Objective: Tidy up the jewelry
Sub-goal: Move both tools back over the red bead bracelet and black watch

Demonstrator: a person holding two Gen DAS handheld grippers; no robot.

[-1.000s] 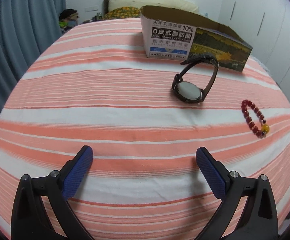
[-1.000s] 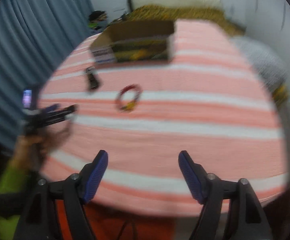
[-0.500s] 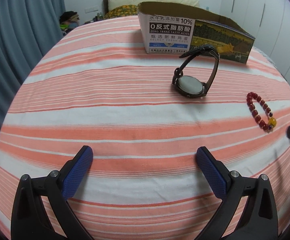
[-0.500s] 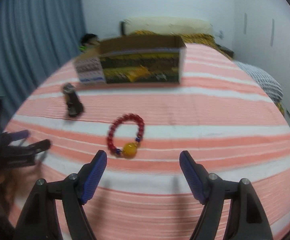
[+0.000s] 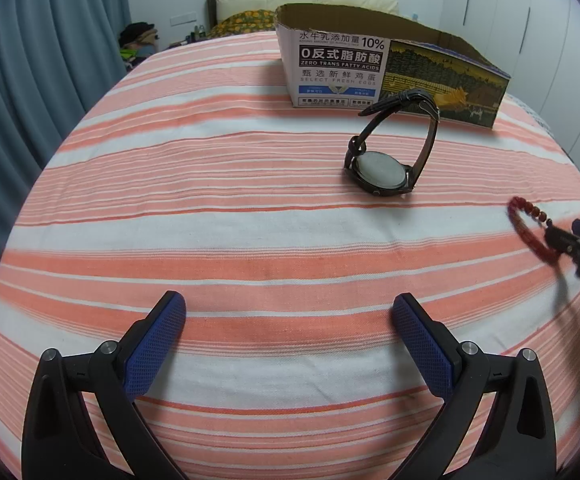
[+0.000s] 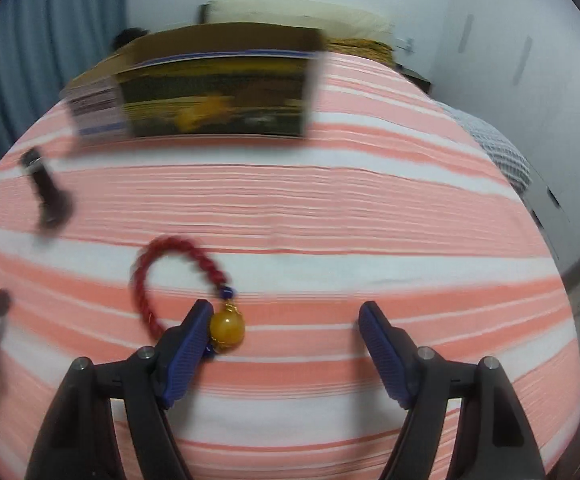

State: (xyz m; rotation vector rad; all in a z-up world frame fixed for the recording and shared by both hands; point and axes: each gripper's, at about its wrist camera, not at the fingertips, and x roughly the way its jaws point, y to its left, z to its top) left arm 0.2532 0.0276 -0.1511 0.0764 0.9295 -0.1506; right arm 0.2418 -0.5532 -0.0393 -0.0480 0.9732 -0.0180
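A red beaded bracelet (image 6: 177, 276) is lying flat on the striped bedspread (image 6: 330, 208), a ring of round red beads closed by a small blue bead and one large, glossy amber bead in a gold-coloured setting. The right gripper (image 6: 285, 328) is reaching over it with its jaws spread wide, pinching nothing; the amber bead is sitting just inside the left finger, whether touching it cannot be told. Beyond the bracelet, a dark wristwatch (image 5: 390, 156) is resting on its case, face toward the cloth, its strap arching up in a buckled loop.

Further back, an open-topped cardboard box (image 5: 370, 64) is standing on the bed; its inside is not showing, so any contents cannot be told. Its white end panel is carrying print: "10%", "ZERO TRANS FATTY ACIDS" and "SELECT FRESH EGGS" beside Chinese characters, while the long side is showing a dark yellow-and-green landscape picture.

The left gripper (image 5: 290, 320) is hovering over bare cloth with its jaws also spread, its blue pads (image 5: 157, 344) showing a fine mesh texture. The bedspread is woven in orange-pink and white bands.
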